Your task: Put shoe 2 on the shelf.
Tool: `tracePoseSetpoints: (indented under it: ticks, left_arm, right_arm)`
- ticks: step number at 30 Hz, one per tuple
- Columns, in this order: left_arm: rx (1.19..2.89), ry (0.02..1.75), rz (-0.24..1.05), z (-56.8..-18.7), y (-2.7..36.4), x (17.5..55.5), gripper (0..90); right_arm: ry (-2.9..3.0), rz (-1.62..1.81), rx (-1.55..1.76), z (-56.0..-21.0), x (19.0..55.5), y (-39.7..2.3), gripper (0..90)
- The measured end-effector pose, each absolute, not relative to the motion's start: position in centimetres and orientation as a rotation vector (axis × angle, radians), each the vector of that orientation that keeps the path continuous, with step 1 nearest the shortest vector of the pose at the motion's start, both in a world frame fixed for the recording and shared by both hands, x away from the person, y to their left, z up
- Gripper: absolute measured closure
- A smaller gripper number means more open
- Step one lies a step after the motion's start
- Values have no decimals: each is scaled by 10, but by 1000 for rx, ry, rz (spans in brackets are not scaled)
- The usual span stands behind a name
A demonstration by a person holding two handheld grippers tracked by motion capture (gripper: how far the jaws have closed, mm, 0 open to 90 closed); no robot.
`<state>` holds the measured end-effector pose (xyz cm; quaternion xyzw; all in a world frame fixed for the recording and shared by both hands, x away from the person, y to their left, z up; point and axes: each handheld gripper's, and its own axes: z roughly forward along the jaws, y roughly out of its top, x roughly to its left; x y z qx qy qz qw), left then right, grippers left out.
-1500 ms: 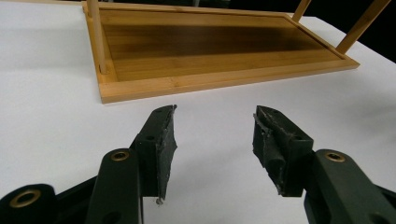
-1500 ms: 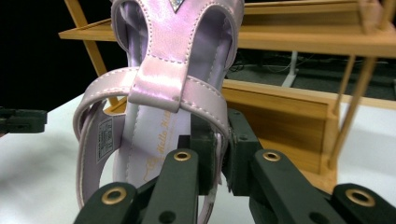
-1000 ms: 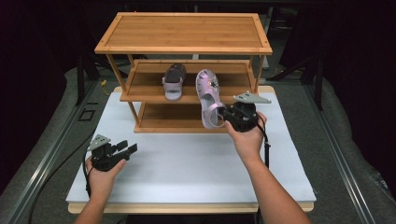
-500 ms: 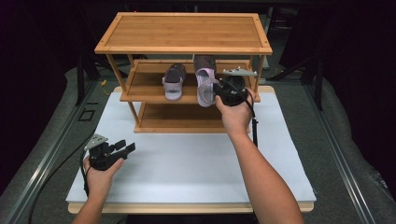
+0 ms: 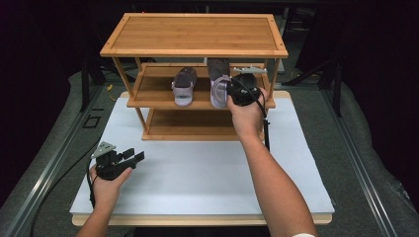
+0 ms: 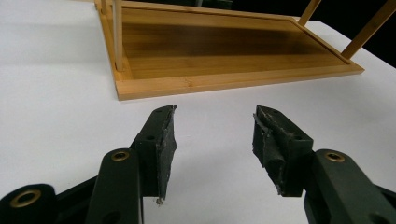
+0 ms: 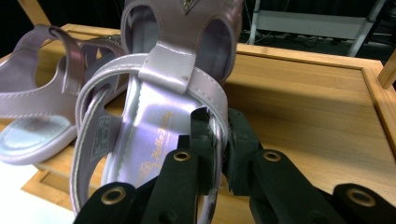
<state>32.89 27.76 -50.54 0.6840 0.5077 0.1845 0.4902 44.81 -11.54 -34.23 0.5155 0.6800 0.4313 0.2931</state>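
A three-tier bamboo shoe rack stands at the back of the white mat. One lilac sandal rests on its middle shelf. My right gripper is shut on the heel strap of the second lilac sandal, which it holds at the middle shelf, right of the first. In the right gripper view the black pads pinch the strap of this sandal, with the resting sandal to its left. My left gripper hovers open over the mat's front left; its jaws hold nothing and face the rack's bottom shelf.
The white mat covers a wooden board whose front edge lies near the person. Grey floor and a metal rail run along the left. The rack's top shelf and bottom shelf carry nothing. A cable trails from the right gripper.
My right hand has carried the second sandal up and back from in front of the rack to the middle shelf. The left hand has stayed in place.
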Motion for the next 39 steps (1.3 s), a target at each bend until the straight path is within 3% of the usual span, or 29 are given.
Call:
tracePoseSetpoints:
  ticks: [16, 25, 39]
  left_arm:
    - [1657, 1246, 434, -508, 280, 332, 486]
    - [1663, 1250, 449, -507, 279, 331, 486]
    - [1681, 1250, 470, -507, 275, 331, 482]
  right_arm:
    - [1754, 1184, 1469, -355, 477, -105, 812]
    - [1741, 1324, 1468, -352, 474, -104, 588]
    - [1716, 1382, 1362, -343, 450, -107, 498]
